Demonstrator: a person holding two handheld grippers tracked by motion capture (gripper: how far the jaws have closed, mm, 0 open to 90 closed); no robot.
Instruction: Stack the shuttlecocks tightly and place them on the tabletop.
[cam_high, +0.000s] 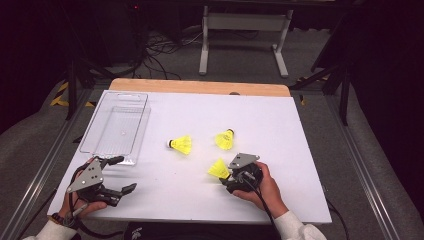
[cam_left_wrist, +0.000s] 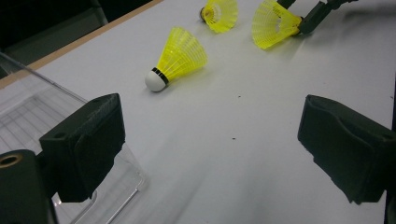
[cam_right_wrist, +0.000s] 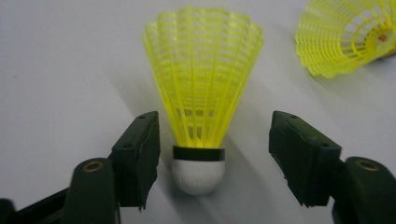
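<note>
1. Yellow plastic and a white cork tip: the nearest shuttlecock (cam_right_wrist: 198, 116) lies on the white table (cam_high: 300, 165) near its front edge, right of centre, just ahead of the right gripper (cam_high: 226, 179).
2. In the right gripper view the jaws stand well apart, one on each side of the cork, with a clear gap on both sides; nothing is held.
3. The left gripper (cam_high: 121, 175) hovers near the front left corner, its jaws wide open and empty, beside the clear plastic box (cam_high: 100, 131).
4. The shuttlecock looks very light. Its thin mesh skirt would likely bend or crush under a squeeze, while the rounded cork looks firm though possibly slippery.
5. The safest hold appears to be across the cork or the black band just above it, not the skirt.
6. Its long axis runs from the right gripper towards the far left, cork end nearest the jaws, open skirt pointing away.
7. Two more shuttlecocks (cam_high: 181, 144) (cam_high: 225, 139) lie farther back, near the middle of the table.
</note>
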